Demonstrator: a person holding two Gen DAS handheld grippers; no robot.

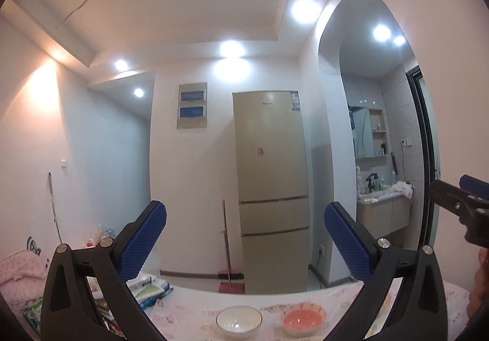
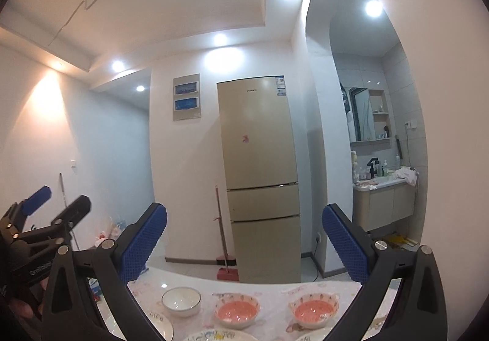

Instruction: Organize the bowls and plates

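Both grippers are held high above the table, pointing at the room. My left gripper (image 1: 244, 237) is open and empty; below it stand a white bowl (image 1: 239, 321) and a bowl with a pink inside (image 1: 303, 318). My right gripper (image 2: 244, 238) is open and empty; below it stand the white bowl (image 2: 181, 301) and two pink-inside bowls (image 2: 237, 310) (image 2: 314, 309). Plate rims show at the bottom edge (image 2: 214, 335) and bottom left (image 2: 162, 325). Each gripper shows in the other's view, the right one (image 1: 458, 203) and the left one (image 2: 45, 212), both open.
The table wears a pale floral cloth (image 1: 189, 307). Packets and papers (image 1: 149, 289) lie at its left end. Beyond stand a beige fridge (image 2: 259, 182), a red broom and dustpan (image 2: 226, 267), and an arched doorway to a washbasin (image 2: 382, 185).
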